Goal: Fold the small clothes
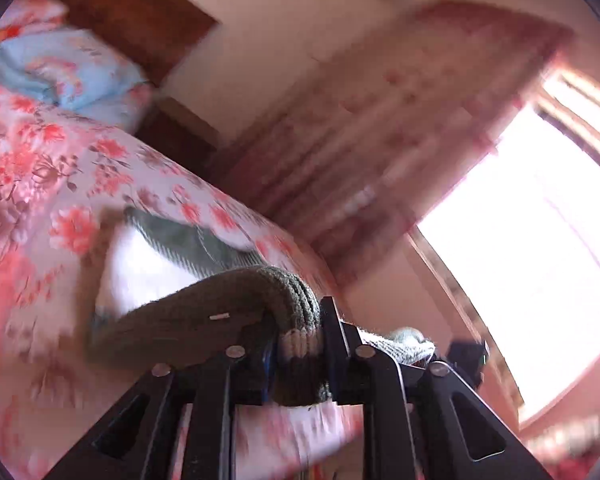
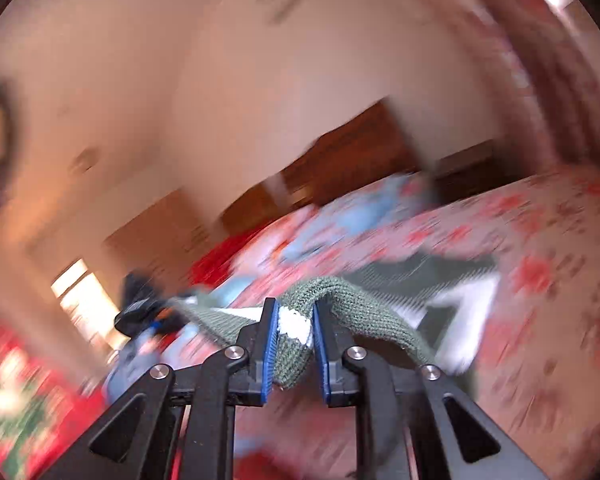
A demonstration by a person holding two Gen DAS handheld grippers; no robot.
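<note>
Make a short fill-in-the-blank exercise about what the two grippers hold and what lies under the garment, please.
1. Both the left gripper and the right gripper are shut on a ____ knitted garment with white stripes.
2. The garment hangs above a bed sheet printed with ____.
3. The pads of the right gripper are coloured ____.
4. Bright light enters through a ____ in the left wrist view.

Missing words: green; flowers; blue; window

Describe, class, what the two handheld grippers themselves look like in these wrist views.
Both are black plastic with angular linkage arms, triangular cut-outs and round silver pivot pins. The right gripper carries ribbed blue pads; on the left gripper only a sliver of blue shows. No cables or sleeves visible.
</note>
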